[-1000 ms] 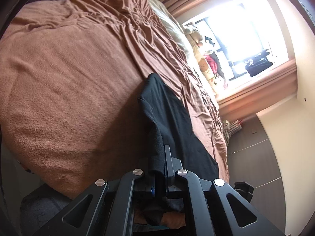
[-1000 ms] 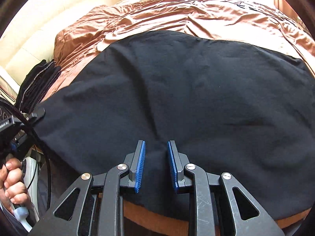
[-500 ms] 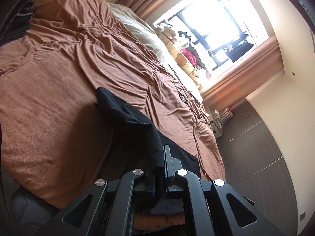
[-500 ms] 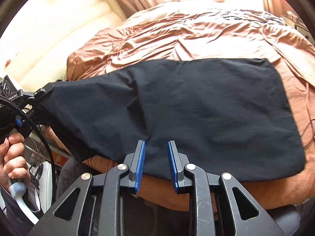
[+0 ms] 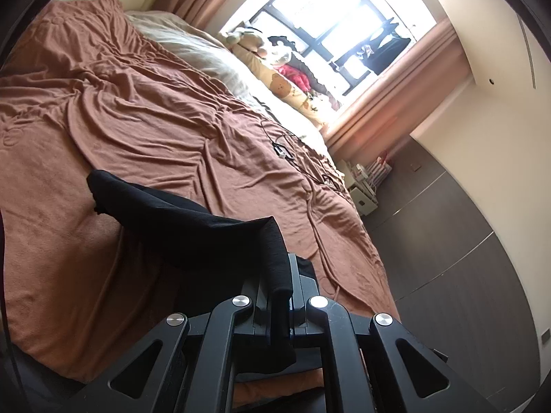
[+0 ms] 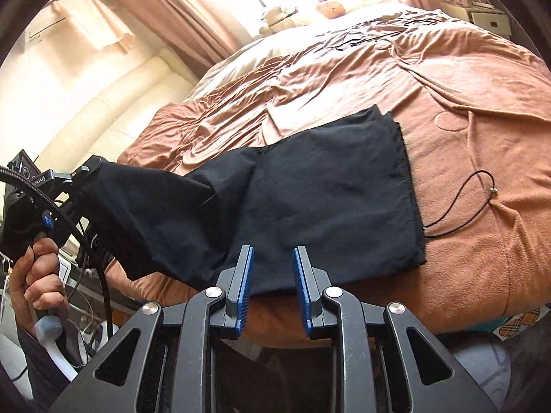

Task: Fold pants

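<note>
Pants (image 6: 323, 203), black, lie partly on the brown bed (image 6: 475, 158), one end lifted off its near edge. The left gripper (image 5: 279, 304) is clamped on that raised end. The right gripper (image 6: 272, 277) hovers at the bed's edge, jaws narrowly parted, apparently empty, though contact is hard to judge.

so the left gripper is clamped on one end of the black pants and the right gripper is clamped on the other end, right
Not quite. The left gripper is clamped on one end of the black pants, but the right gripper holds nothing: in the right wrist view its blue pads stand apart with no cloth between them, above the pants' near edge.
</note>
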A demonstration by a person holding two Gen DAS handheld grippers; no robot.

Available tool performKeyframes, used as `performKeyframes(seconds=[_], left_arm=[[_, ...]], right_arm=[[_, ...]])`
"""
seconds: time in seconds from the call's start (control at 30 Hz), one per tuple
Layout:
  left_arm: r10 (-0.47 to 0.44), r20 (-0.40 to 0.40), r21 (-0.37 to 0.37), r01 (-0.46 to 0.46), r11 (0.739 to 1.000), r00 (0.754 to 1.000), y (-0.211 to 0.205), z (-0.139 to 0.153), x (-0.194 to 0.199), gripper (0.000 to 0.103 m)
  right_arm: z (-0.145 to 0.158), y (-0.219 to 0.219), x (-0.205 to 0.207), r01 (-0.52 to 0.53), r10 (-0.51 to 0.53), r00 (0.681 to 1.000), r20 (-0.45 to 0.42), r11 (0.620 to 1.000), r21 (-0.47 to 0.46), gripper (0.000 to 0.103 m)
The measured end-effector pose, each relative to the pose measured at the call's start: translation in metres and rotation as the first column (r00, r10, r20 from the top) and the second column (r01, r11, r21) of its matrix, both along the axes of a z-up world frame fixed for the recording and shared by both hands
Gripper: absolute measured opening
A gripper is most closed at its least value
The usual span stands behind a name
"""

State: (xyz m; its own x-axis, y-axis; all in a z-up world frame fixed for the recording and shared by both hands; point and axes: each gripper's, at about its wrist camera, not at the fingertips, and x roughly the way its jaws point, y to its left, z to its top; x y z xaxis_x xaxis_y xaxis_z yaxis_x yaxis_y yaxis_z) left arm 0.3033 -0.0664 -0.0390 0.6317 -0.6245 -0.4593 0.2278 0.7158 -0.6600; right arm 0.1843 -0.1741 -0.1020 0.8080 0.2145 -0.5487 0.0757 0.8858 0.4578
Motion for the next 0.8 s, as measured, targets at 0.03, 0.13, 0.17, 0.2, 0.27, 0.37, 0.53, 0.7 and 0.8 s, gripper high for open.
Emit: performKeyframes(seconds=[0.03,0.13,0.17,0.2,0.27,0.37,0.53,0.7,0.8], left_arm=[[-0.013,0.002,-0.001,0.013,1.000,1.000,-0.007,0.001,0.001,0.006],[-0.051,0.001,0.009,0.051,0.999,0.999,-0.031,0.003,0.007,0.006],[-0.065,-0.001,0.012,0.065,0.998,0.998,-0.040,0.002,0.007,0.006],[-0.080,-0.002,0.013,0.080,0.997,0.997,-0.048,0.002,0.009,0.006],[-0.106,-0.005,0.017,0.106,0.994,0.994,-0.065,0.002,0.011,0.006],[-0.146,-0.016,0.020,0.146,0.989,0.989,-0.088,-0.005,0.015,0.006],[-0.213,-0.049,0.033,0.215,0.976,0.976,-0.129,-0.020,0.020,0.006],[-0.280,-0.087,0.056,0.285,0.957,0.956,-0.168,-0.038,0.024,0.006],[-0.314,-0.116,0.068,0.322,0.944,0.942,-0.186,-0.052,0.024,0.006]], right_arm=[[-0.002,-0.007,-0.004,0.013,-0.013,1.000,-0.002,1.000,0.009,0.021],[-0.004,-0.024,-0.016,0.044,-0.044,0.999,-0.008,0.999,0.017,0.021],[-0.002,-0.025,-0.018,0.050,-0.050,0.999,-0.007,0.999,0.017,0.024],[-0.002,-0.029,-0.023,0.056,-0.056,0.998,-0.003,0.998,0.013,0.027],[-0.002,-0.035,-0.033,0.070,-0.070,0.998,0.001,0.998,0.003,0.037],[-0.001,-0.043,-0.045,0.087,-0.087,0.996,-0.003,0.996,-0.005,0.037],[-0.003,-0.057,-0.057,0.117,-0.117,0.993,-0.020,0.993,0.014,0.037],[-0.003,-0.070,-0.068,0.143,-0.142,0.989,-0.028,0.989,0.027,0.037],[-0.004,-0.078,-0.073,0.163,-0.162,0.986,-0.031,0.986,0.035,0.037]])
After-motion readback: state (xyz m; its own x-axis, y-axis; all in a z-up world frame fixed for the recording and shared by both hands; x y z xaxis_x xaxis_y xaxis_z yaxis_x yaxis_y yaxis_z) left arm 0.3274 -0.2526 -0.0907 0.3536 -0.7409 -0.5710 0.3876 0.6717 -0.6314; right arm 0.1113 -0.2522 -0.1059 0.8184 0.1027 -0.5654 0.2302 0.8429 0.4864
